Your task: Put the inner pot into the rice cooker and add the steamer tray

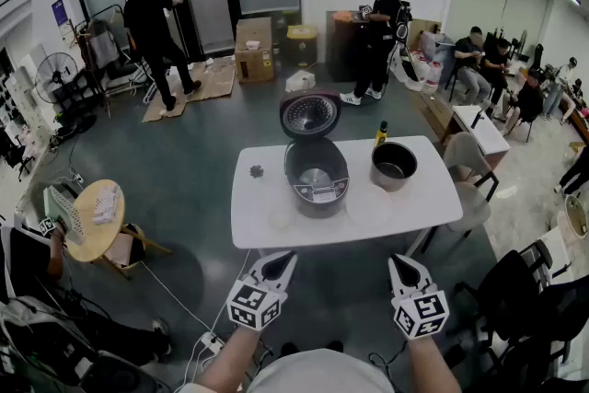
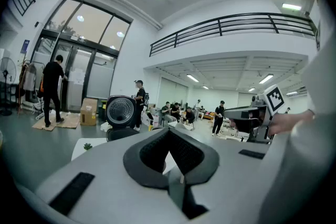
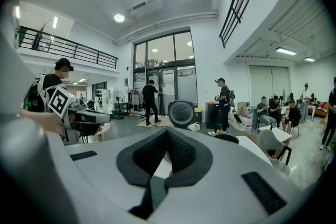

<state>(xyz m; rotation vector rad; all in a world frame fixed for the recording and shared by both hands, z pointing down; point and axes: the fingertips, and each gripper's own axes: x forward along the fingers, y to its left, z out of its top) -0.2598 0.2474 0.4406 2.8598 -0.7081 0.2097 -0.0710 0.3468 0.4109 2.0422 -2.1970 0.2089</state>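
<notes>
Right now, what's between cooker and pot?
Bare table between cooker and pot, head view; bottle just behind the gap, pale disc just in front.

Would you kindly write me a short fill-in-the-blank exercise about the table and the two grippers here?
1. The rice cooker stands on the white table with its lid ____.
2. In the head view, the inner pot stands on the table to the ____ of the cooker.
3. The jaws of the left gripper and the right gripper are both ____, with nothing between them.
Missing words: open; right; shut.
</notes>
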